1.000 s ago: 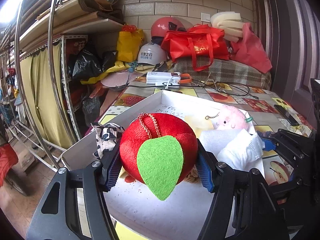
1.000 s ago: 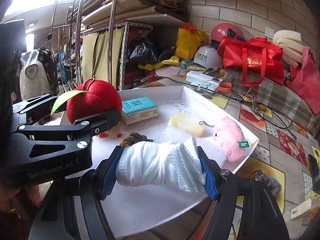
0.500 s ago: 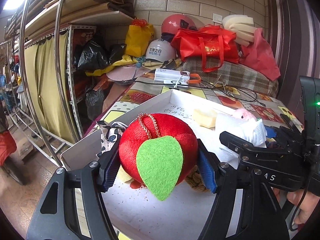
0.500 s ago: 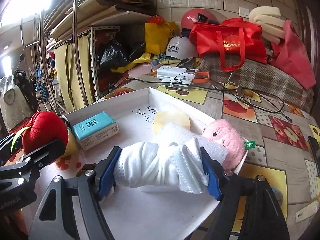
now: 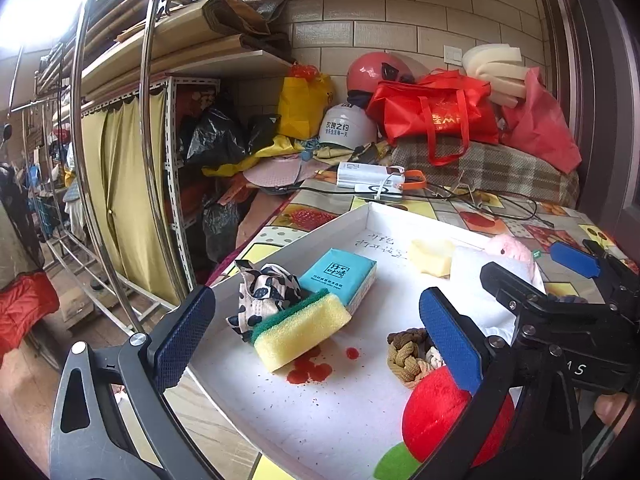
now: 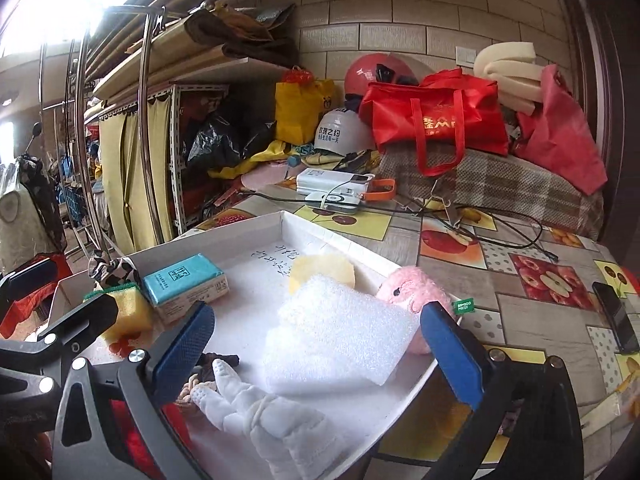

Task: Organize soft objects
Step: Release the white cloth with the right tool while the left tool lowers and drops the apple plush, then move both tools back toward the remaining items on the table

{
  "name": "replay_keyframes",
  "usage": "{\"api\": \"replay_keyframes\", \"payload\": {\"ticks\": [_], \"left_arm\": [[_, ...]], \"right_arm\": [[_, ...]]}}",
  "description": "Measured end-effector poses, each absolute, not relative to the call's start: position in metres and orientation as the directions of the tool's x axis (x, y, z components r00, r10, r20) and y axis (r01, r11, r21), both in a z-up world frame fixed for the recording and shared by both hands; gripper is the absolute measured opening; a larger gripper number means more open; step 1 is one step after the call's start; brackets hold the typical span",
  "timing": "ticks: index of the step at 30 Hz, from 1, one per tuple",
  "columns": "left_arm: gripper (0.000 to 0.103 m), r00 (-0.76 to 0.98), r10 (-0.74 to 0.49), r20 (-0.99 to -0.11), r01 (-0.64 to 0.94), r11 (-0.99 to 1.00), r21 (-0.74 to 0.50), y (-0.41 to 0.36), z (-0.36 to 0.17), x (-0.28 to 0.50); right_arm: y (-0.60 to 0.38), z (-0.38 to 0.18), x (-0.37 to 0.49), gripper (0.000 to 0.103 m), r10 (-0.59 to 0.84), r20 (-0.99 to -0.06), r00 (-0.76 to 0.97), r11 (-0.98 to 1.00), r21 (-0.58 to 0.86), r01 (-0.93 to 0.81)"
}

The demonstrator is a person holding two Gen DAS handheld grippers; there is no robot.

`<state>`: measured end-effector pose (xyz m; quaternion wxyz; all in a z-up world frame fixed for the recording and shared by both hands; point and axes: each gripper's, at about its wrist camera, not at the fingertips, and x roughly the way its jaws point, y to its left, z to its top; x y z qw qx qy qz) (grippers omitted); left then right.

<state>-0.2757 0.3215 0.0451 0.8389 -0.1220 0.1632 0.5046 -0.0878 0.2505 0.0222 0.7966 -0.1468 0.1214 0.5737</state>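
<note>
Left gripper (image 5: 316, 336) spread wide, jaws just opened, gripping nothing; red plush apple (image 5: 436, 412) lying near in white tray (image 5: 320, 236). Right gripper (image 6: 320, 344) likewise just opened, empty; white cloth (image 6: 276, 420) lying near in tray.

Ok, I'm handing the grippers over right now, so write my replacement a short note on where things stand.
Left gripper: jaws have just opened wide, nothing between them. The red plush apple lies in the white tray, beside its right finger.
Right gripper: jaws also just opened; the white cloth bundle lies loose on the tray floor below them.
Also in the tray: yellow-green sponge, teal tissue pack, cow-print cloth, white foam sheet, yellow sponge piece, braided rope piece, pink plush at the rim.
Done: apple and bundle released. Left: I can't tell what remains outside the tray.
</note>
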Motion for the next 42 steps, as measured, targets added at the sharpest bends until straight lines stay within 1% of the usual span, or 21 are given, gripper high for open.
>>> {"api": "replay_keyframes", "payload": {"ticks": [5, 9, 14, 18, 23, 26, 30, 33, 38, 40, 42], "left_arm": [[0.103, 0.420, 0.839, -0.345, -0.899, 0.437, -0.029, 0.311, 0.049, -0.280], [0.103, 0.401, 0.846, -0.351, -0.909, 0.416, -0.037, 0.308, 0.049, -0.282], [0.103, 0.368, 0.862, -0.347, -0.921, 0.389, -0.012, 0.300, 0.049, -0.280], [0.103, 0.403, 0.848, -0.345, -0.908, 0.417, -0.036, 0.284, 0.049, -0.278], [0.103, 0.454, 0.824, -0.339, -0.881, 0.472, -0.032, 0.254, 0.049, -0.262], [0.103, 0.473, 0.813, -0.339, -0.861, 0.508, 0.016, 0.242, 0.050, -0.247], [0.103, 0.517, 0.768, -0.378, -0.830, 0.558, -0.002, 0.231, 0.049, -0.230], [0.103, 0.549, 0.736, -0.396, -0.798, 0.603, 0.013, 0.220, 0.048, -0.213], [0.103, 0.589, 0.670, -0.452, -0.740, 0.672, 0.031, 0.206, 0.046, -0.184], [0.103, 0.589, 0.657, -0.471, -0.733, 0.679, 0.030, 0.204, 0.045, -0.176], [0.103, 0.579, 0.648, -0.496, -0.736, 0.677, 0.026, 0.204, 0.043, -0.167]], "right_arm": [[0.235, 0.028, -0.091, 0.103, 0.904, -0.269, 0.333, 0.321, -0.089, -0.943], [0.228, 0.028, -0.086, 0.103, 0.900, -0.274, 0.338, 0.332, -0.070, -0.941], [0.213, 0.028, -0.085, 0.103, 0.903, -0.262, 0.341, 0.336, -0.064, -0.940], [0.194, 0.026, -0.085, 0.103, 0.910, -0.258, 0.326, 0.320, -0.065, -0.945], [0.165, 0.026, -0.076, 0.103, 0.913, -0.238, 0.330, 0.327, -0.054, -0.943], [0.152, 0.026, -0.064, 0.103, 0.903, -0.245, 0.353, 0.352, -0.048, -0.935], [0.133, 0.026, -0.045, 0.103, 0.885, -0.238, 0.400, 0.396, -0.068, -0.916], [0.117, 0.027, -0.019, 0.103, 0.861, -0.243, 0.448, 0.445, -0.071, -0.893], [0.076, 0.029, 0.033, 0.103, 0.810, -0.247, 0.532, 0.550, 0.008, -0.835], [0.057, 0.029, 0.041, 0.103, 0.810, -0.230, 0.539, 0.565, 0.058, -0.823], [0.046, 0.029, 0.037, 0.103, 0.809, -0.222, 0.545, 0.569, 0.057, -0.820]]}}
